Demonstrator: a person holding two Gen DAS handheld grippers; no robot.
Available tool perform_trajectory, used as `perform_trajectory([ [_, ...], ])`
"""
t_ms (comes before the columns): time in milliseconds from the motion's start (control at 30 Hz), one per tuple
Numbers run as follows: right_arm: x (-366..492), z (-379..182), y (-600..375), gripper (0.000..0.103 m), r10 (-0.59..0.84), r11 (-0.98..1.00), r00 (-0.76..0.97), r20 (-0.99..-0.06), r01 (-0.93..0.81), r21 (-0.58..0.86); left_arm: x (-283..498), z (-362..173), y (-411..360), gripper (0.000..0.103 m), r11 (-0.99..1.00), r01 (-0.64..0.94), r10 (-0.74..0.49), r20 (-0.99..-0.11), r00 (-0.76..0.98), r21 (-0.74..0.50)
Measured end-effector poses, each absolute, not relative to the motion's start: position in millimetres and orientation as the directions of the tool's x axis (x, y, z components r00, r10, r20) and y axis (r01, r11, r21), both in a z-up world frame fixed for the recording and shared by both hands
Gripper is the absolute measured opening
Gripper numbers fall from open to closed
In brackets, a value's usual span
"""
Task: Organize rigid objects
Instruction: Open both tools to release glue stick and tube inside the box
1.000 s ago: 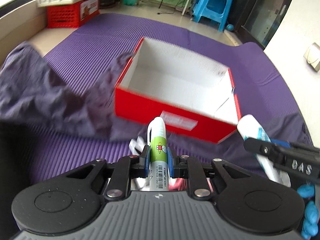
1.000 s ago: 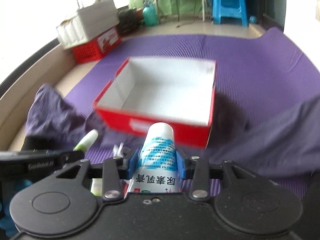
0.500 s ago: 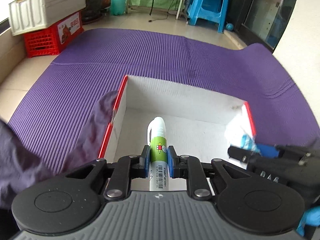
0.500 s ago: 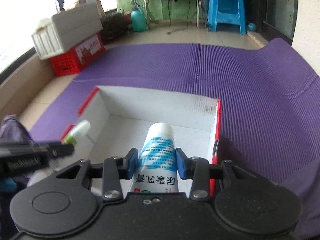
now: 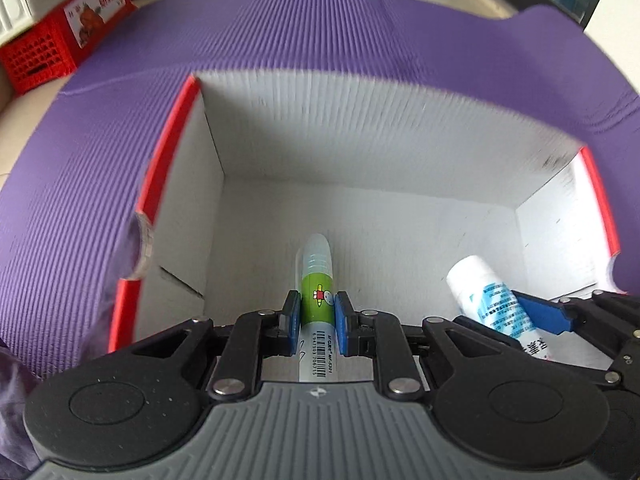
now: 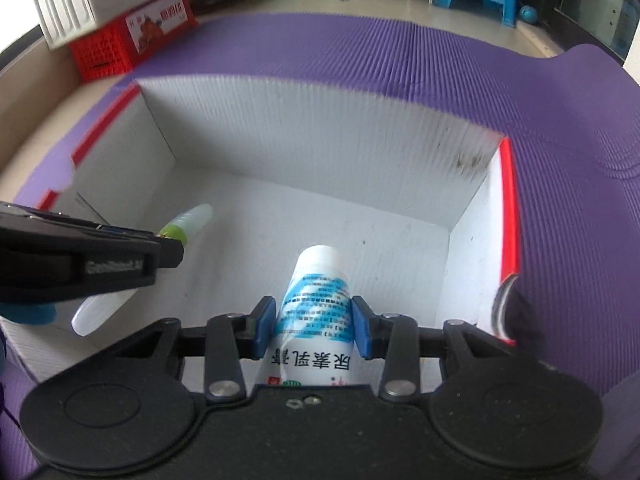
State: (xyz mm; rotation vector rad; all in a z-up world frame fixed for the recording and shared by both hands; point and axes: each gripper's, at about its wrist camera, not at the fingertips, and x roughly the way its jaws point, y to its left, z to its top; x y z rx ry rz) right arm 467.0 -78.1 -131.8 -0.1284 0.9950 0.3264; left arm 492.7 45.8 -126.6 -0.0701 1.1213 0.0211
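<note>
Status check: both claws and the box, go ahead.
Left claw shut on green glue pen. Right claw shut on white cream tube. Both over open red box. Nothing blocking.

Box (image 5: 360,128): corrugated cardboard, matt white inside, red rim. Mat (image 5: 280,28): ribbed purple foam, matt. Glue pen (image 5: 318,280) & cream tube (image 6: 320,284): smooth plastic, slightly glossy. Far-left crate (image 6: 120,44): red plastic lattice.

A ribbed purple foam mat (image 6: 440,60) covers the floor — directly on it sits 1 open red-and-white cardboard box (image 5: 360,128).
</note>
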Motion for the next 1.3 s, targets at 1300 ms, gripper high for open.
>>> perform_trajectory([
  [1300, 375.7, -36.8, -102.3, 0.077, 0.316, 0.924, 0.558, -0.767, -0.364, 0.117, 376.3, -10.9, 36.7, 0.018, 0.998, -0.030, -0.036, -0.850, 0.526, -0.061],
])
